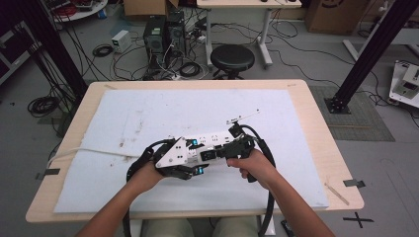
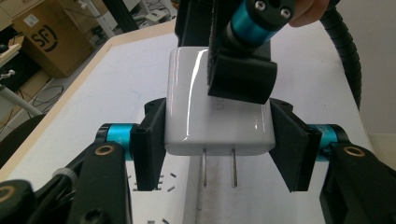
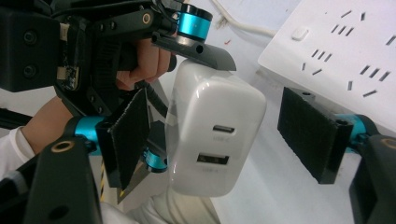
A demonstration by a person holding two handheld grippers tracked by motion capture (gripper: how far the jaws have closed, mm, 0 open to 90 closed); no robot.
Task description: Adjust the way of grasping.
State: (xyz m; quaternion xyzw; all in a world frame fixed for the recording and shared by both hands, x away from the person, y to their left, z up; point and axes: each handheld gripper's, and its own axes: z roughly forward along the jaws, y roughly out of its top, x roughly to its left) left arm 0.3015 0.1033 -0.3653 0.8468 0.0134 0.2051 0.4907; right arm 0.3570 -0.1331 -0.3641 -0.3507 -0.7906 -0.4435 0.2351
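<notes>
My left tool (image 2: 219, 140) pinches the white charger (image 2: 217, 112) across its sides, prongs pointing toward my camera and down at the desk (image 1: 316, 128). My right tool (image 3: 224, 135) straddles the same charger (image 3: 215, 135), pads spread and not yet pressing. The power strip (image 3: 345, 51) lies just beyond, sockets facing up; I judge the prongs must swing toward it.

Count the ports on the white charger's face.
2: both on the charger face in the right gripper view, a small oval port above, a wider rectangular port below. Other faces may hide more.
</notes>
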